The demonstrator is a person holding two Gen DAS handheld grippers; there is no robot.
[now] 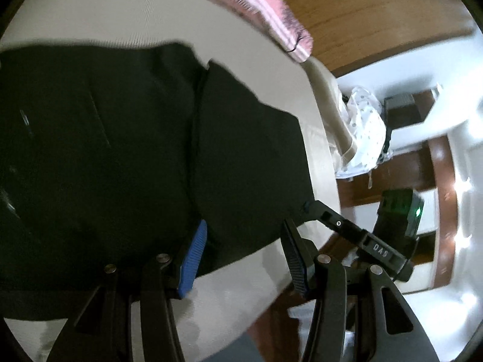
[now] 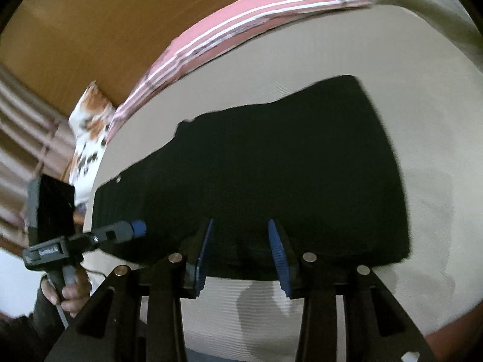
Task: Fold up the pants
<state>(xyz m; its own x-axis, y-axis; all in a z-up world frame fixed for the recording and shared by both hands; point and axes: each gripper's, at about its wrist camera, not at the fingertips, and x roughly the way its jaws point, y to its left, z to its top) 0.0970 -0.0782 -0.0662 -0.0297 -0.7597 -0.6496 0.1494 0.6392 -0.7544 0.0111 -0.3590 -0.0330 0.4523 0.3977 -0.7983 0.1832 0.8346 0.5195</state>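
Note:
The black pants lie folded on a cream bed sheet; they also show in the right wrist view as a flat dark block. My left gripper is open over the pants' near edge, with nothing between its fingers. My right gripper is open just above the pants' near edge, fingers apart and empty. In the left wrist view the right gripper touches the pants' right corner. In the right wrist view the left gripper sits at the pants' left end.
A pink striped blanket lies along the far side of the bed, with a patterned cloth beside it. A wooden headboard stands behind. White spotted fabric hangs off the bed's right side, above dark wooden flooring.

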